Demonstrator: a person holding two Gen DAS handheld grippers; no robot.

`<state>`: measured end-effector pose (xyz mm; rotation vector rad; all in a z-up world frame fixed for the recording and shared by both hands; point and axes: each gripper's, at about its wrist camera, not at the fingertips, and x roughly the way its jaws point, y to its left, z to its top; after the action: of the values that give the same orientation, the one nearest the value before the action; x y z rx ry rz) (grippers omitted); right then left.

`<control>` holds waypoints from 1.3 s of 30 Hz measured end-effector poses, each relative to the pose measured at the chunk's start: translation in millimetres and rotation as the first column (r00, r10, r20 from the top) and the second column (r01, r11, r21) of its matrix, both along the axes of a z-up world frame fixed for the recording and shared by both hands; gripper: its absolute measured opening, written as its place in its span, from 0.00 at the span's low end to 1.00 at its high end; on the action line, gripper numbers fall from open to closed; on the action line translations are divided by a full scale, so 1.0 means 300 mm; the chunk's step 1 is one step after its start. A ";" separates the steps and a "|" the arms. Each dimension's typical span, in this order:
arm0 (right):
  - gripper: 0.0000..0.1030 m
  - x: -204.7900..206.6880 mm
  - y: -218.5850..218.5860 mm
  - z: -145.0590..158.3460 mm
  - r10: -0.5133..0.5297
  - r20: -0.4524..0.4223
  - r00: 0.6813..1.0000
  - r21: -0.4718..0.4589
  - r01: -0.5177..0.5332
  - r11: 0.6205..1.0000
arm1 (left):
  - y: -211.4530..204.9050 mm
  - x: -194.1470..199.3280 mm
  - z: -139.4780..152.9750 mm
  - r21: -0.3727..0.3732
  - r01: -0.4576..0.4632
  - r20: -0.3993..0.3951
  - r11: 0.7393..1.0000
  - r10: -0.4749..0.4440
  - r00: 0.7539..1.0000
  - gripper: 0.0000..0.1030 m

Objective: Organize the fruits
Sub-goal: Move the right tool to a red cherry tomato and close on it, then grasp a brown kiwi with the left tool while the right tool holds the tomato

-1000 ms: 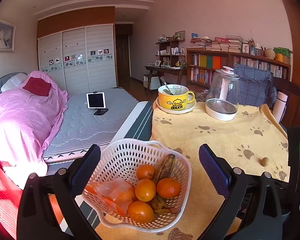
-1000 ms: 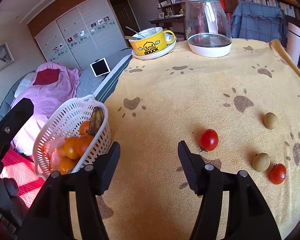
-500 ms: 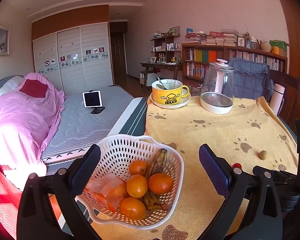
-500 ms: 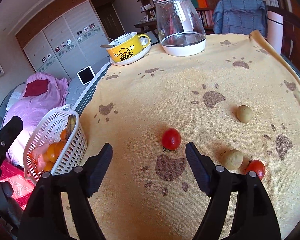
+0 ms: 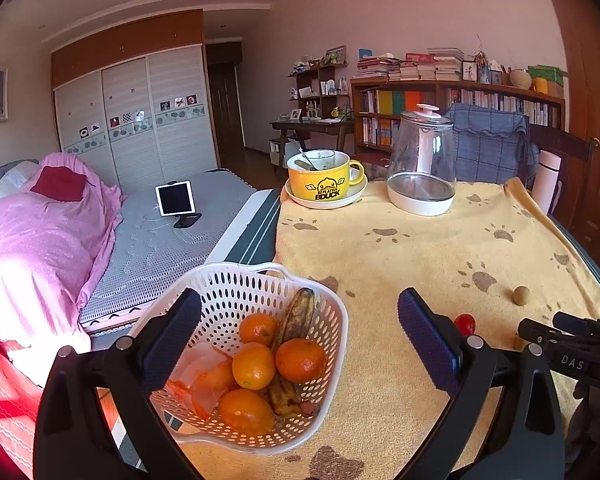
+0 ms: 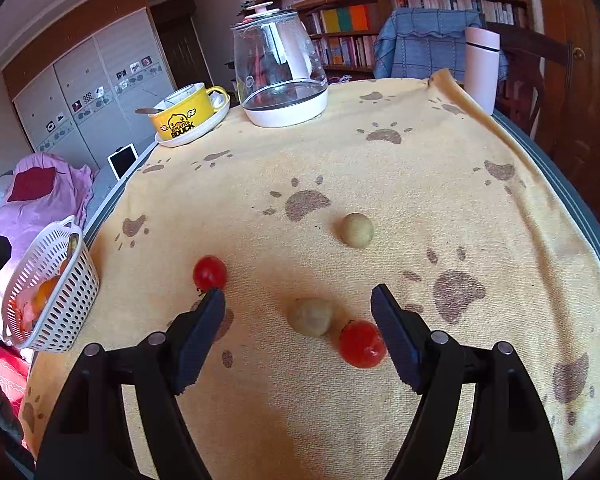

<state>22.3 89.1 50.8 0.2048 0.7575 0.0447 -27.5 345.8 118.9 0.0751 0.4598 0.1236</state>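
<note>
Paw-print worktop cloth (image 6: 420,168): right gripper (image 6: 298,312) has moved over the tan fruit (image 6: 310,316), jaws wide apart; left gripper (image 5: 300,336) gapes empty over basket (image 5: 342,320).

You see a yellow mug (image 5: 325,179) on a saucer (image 5: 326,200) beside a glass kettle (image 5: 422,164), both on the paw-print cloth (image 6: 380,160).

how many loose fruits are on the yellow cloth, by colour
Red: 2, one off the right gripper's left fingertip, one by its right finger.
Tan: 2, one between the open fingers, one farther out.
Total: 4 loose on the cloth.
</note>
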 end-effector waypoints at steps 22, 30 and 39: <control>0.52 -0.065 -0.044 -0.054 0.060 -0.062 0.996 -0.077 -0.065 0.995 | -0.113 0.011 -0.054 0.034 0.090 -0.040 0.995 -0.088 0.995 0.97; 0.41 -0.017 -0.052 -0.081 0.048 -0.094 0.994 -0.069 -0.055 0.996 | -0.117 0.011 -0.056 0.032 0.091 -0.044 0.995 -0.089 0.995 0.97; 0.28 0.005 -0.062 -0.098 0.064 -0.110 0.992 -0.055 -0.070 0.996 | -0.125 0.030 -0.086 -0.076 0.158 -0.096 0.985 -0.165 0.982 0.97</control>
<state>23.8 70.4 21.4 0.1260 0.8723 0.0750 -18.5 308.2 93.0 0.0516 0.5577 -0.0555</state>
